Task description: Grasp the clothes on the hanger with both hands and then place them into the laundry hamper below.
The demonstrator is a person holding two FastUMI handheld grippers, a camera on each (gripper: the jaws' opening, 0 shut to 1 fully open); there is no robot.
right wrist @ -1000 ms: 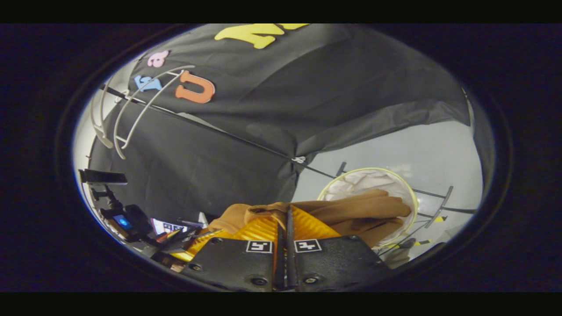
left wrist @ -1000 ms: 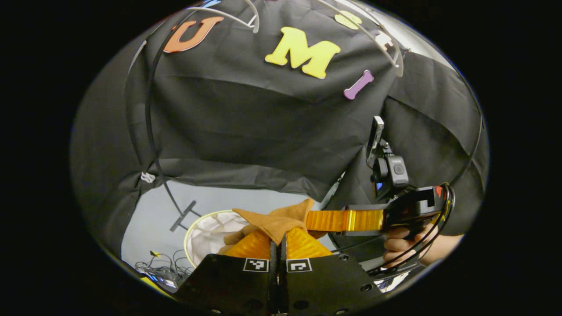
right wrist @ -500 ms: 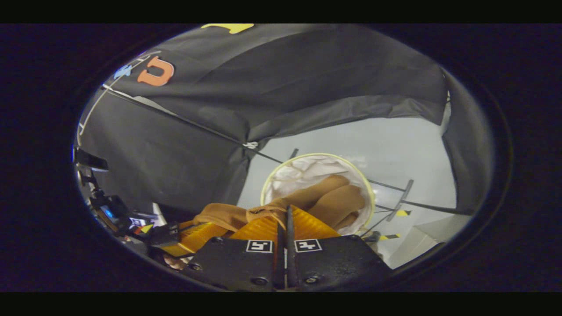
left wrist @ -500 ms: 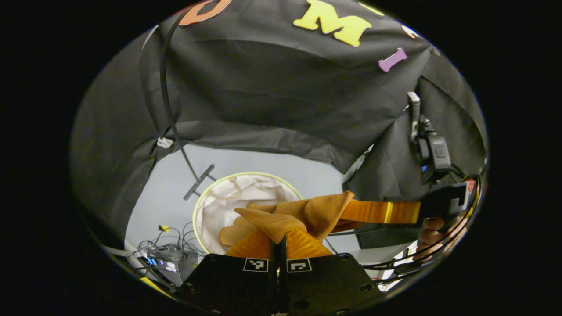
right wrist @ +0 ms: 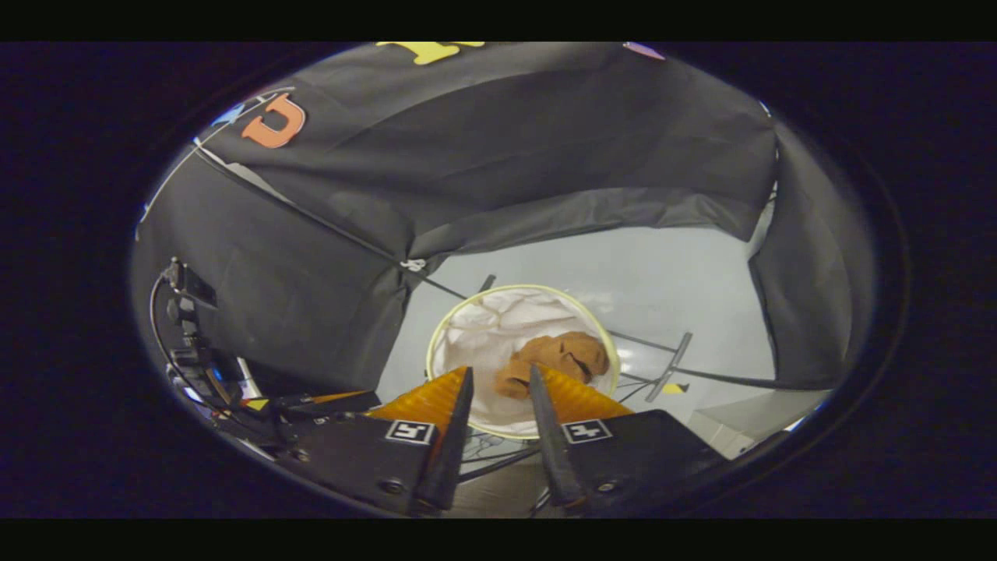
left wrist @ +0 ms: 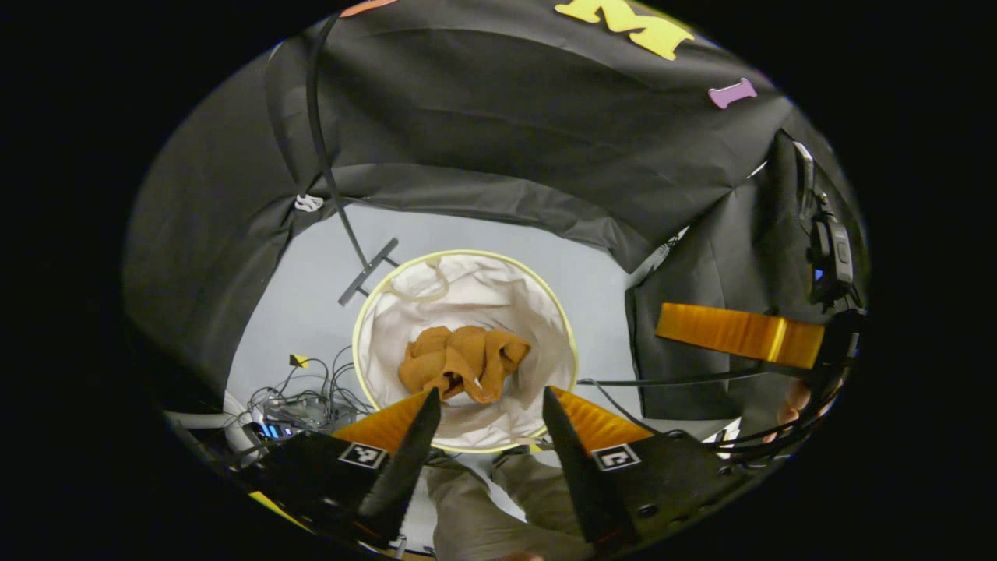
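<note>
A crumpled brown garment [left wrist: 463, 361] lies at the bottom of the round white laundry hamper [left wrist: 389, 312], whose rim is pale yellow. In the left gripper view my left gripper [left wrist: 489, 405] hangs open above the hamper's near rim, nothing between its fingers. The right gripper [left wrist: 740, 333] shows at the right of that view, held by a hand. In the right gripper view the same garment [right wrist: 561, 360] rests inside the hamper [right wrist: 475, 327], and my right gripper [right wrist: 500, 380] is open above it and holds nothing.
The hamper stands on a pale grey floor [left wrist: 311, 296]. A tangle of cables and a device [left wrist: 300, 405] lies left of it. Black stand rods [left wrist: 343, 210] cross the floor behind it. A person's trouser legs [left wrist: 498, 506] show below the left gripper.
Both grippers were shut on the brown garment above the hamper; both have opened and the garment has dropped into the hamper. The views have tilted further downward.
</note>
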